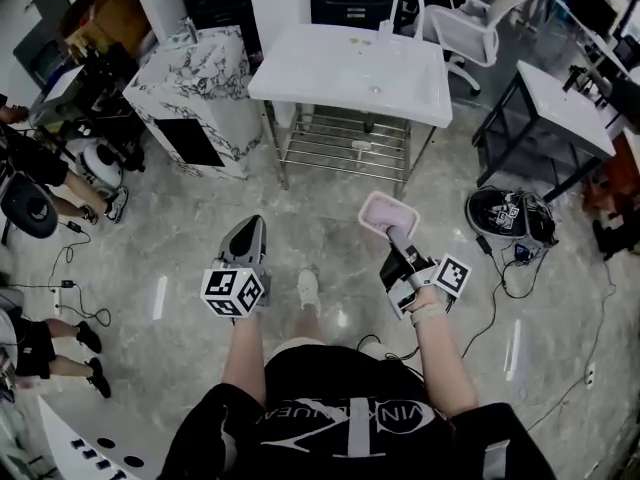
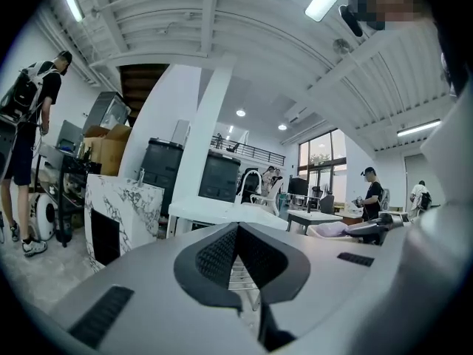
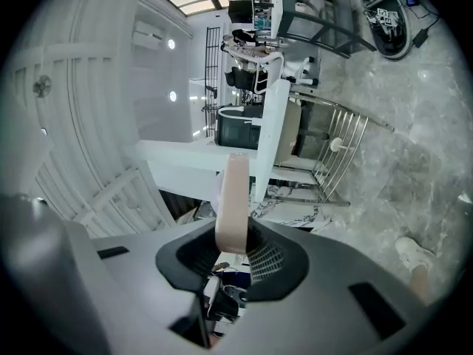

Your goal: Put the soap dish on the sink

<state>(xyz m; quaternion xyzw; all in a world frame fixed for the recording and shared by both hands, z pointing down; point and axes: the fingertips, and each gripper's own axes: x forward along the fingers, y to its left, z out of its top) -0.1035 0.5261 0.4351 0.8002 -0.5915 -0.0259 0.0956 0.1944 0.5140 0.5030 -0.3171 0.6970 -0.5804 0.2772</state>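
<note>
A pale pink soap dish point(image 1: 388, 211) is held edge-on in my right gripper point(image 1: 395, 233), whose jaws are shut on its near rim. In the right gripper view the soap dish point(image 3: 235, 198) stands up between the pads of that gripper point(image 3: 235, 246). The white sink point(image 1: 350, 68) on its metal rack stands ahead across the floor, well beyond both grippers. It also shows in the left gripper view as the sink point(image 2: 214, 211), and sideways in the right gripper view as the sink point(image 3: 272, 135). My left gripper point(image 1: 250, 226) hangs beside the right one, shut and holding nothing point(image 2: 238, 231).
A marble-patterned cabinet point(image 1: 195, 98) stands left of the sink. A white office chair point(image 1: 470, 18) and a black-legged table point(image 1: 560, 108) are at the right, with a dark helmet-like object and cables point(image 1: 510, 216) on the floor. People stand at the far left point(image 1: 40, 178).
</note>
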